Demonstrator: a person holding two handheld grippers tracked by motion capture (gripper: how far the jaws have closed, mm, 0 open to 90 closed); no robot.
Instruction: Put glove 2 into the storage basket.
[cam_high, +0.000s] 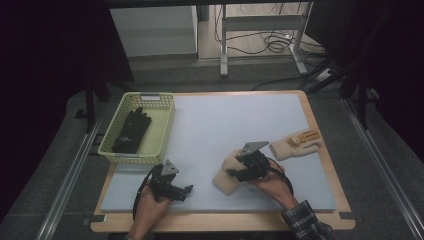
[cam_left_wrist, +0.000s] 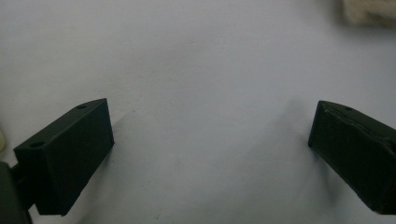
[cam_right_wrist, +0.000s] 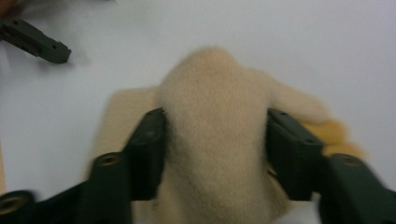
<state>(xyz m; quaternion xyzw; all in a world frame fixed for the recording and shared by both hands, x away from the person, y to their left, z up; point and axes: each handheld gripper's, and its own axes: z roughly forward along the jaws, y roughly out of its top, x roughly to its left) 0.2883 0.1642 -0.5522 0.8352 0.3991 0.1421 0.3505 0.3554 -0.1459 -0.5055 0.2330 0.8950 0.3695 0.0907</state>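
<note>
The right tool (cam_right_wrist: 215, 140) is pinching a bunched-up cream fleece glove (cam_right_wrist: 217, 154) between its jaws, right on the pale grey table (cam_high: 215, 125) mat. The high view is adding its mate, another cream knitted glove (cam_high: 295, 143), lying flat nearby, while the left tool (cam_left_wrist: 210, 140) is gaping wide over bare mat, holding nothing.

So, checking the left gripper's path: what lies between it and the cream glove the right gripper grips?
Only bare white mat separates the left gripper from the cream glove, seen in the high view.

cream glove (cam_right_wrist: 217, 140) blurred, lower end cut off
</note>
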